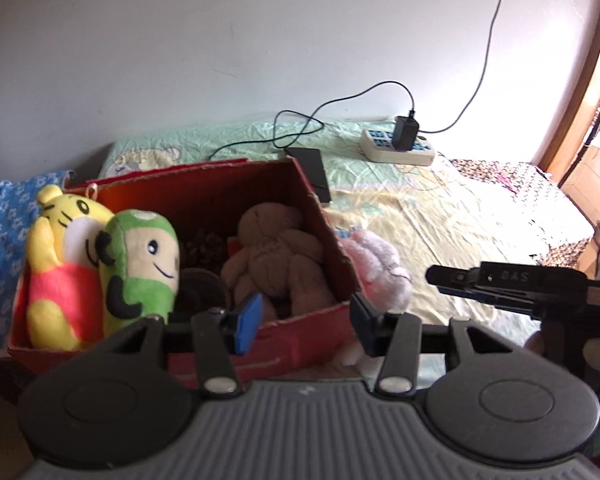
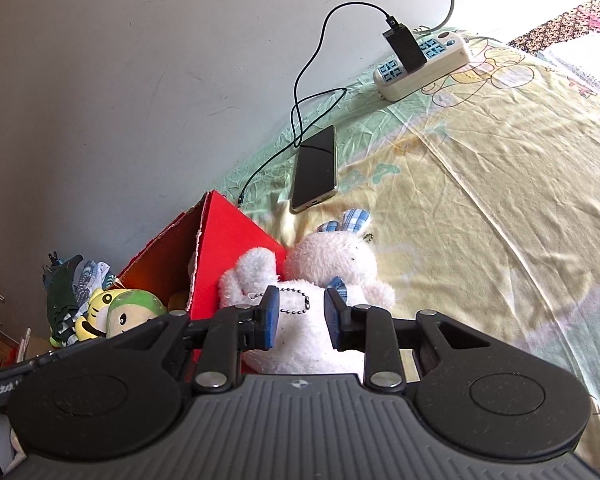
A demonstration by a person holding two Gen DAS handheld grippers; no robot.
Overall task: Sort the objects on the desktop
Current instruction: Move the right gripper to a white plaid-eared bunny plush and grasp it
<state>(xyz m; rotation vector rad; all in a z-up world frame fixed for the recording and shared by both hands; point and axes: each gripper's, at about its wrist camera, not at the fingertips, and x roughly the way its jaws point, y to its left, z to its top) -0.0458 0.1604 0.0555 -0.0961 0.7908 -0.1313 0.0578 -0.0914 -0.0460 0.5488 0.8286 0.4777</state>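
Right claw [image 2: 300, 312]: jaws a little apart, empty, hovering just above the white plush rabbit [image 2: 320, 280].
Left claw [image 1: 304, 320]: jaws apart, gripping nothing, poised over the near rim of the red box [image 1: 300, 336].
Rabbit: on the bed sheet [image 2: 480, 208], touching the box's outer wall.
Done: yellow tiger [image 1: 60, 264], green doll [image 1: 140, 264] and brown bear [image 1: 272, 260] sit in the box.
Left: seemingly the rabbit; the phone [image 2: 315, 168] lies beyond it.

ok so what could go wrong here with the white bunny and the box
The right gripper frames the white plush bunny with the bead chain between its pads; closing may catch only the chain, leaving the toy dangling. The bunny leans against the red box, so a lift could nudge it. The phone and its cable lie just behind.
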